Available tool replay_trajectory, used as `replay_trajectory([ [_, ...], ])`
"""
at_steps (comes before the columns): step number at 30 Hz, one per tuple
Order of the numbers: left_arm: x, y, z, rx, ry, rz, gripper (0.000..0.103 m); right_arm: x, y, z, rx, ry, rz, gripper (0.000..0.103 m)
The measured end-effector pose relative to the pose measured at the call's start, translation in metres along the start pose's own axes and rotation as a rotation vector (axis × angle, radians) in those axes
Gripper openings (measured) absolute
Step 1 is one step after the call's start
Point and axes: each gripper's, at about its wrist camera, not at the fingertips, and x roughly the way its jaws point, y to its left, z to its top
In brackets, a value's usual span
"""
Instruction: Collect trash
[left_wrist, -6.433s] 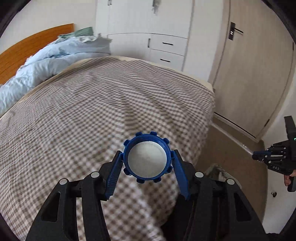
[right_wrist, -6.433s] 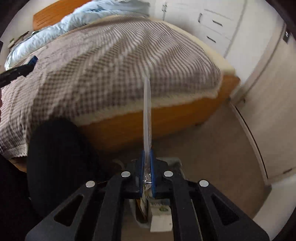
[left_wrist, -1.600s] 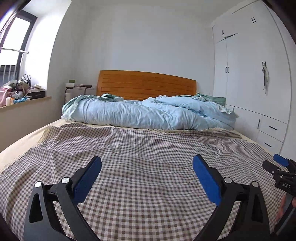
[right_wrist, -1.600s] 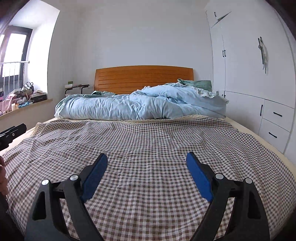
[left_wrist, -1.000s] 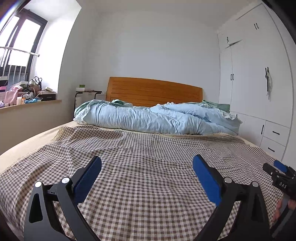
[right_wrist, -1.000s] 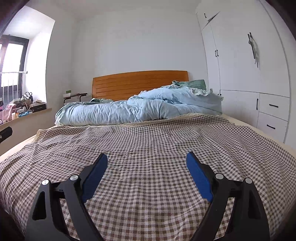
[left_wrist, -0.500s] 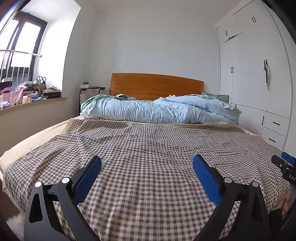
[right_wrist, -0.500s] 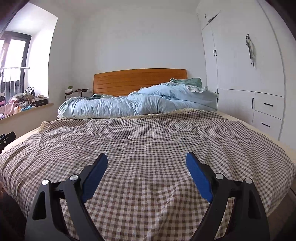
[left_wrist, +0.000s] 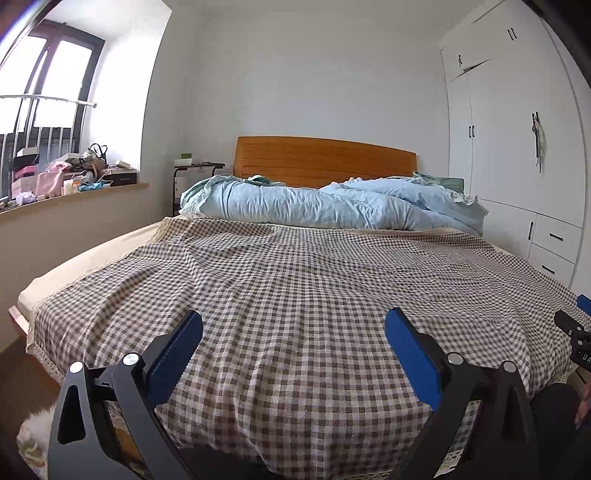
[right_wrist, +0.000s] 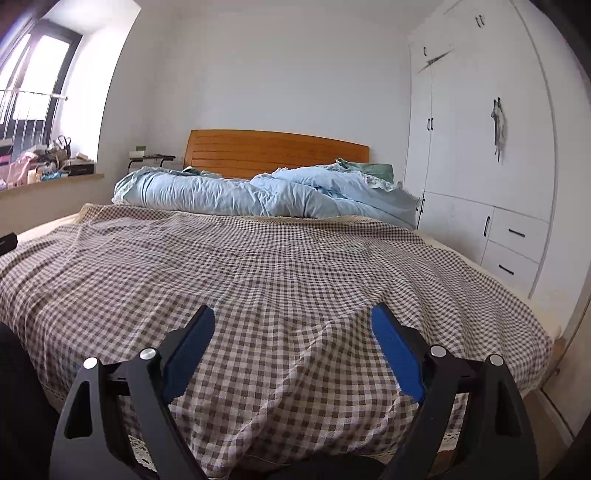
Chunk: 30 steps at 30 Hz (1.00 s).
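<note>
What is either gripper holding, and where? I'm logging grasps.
Nothing: the left gripper and right gripper are both open and empty above the checked bedspread.

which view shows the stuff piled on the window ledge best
The left wrist view: the clutter on the window ledge shows bags and boxes by the window. The right wrist view only catches it smaller, squeezed against the left edge.

One wooden bed with a brown checked cover (left_wrist: 295, 288), one crumpled pale-blue duvet (left_wrist: 325, 206) at its headboard, two black wardrobe drawer handles (right_wrist: 515, 232) right of the bed.
</note>
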Motion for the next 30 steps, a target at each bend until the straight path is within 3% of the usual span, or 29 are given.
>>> replay_trajectory([
  [4, 0.000, -0.005, -0.002, 0.042, 0.002, 0.017, 0.096, -0.004, 0.007, -0.002, -0.040, -0.013, -0.017, 0.083],
  [10, 0.002, -0.020, -0.005, 0.118, 0.001, -0.020, 0.096, -0.001, -0.006, -0.003, 0.030, 0.007, -0.016, 0.083],
  [30, 0.005, -0.018, -0.004, 0.075, 0.029, -0.022, 0.096, 0.005, -0.015, -0.005, 0.066, 0.043, -0.014, 0.083],
])
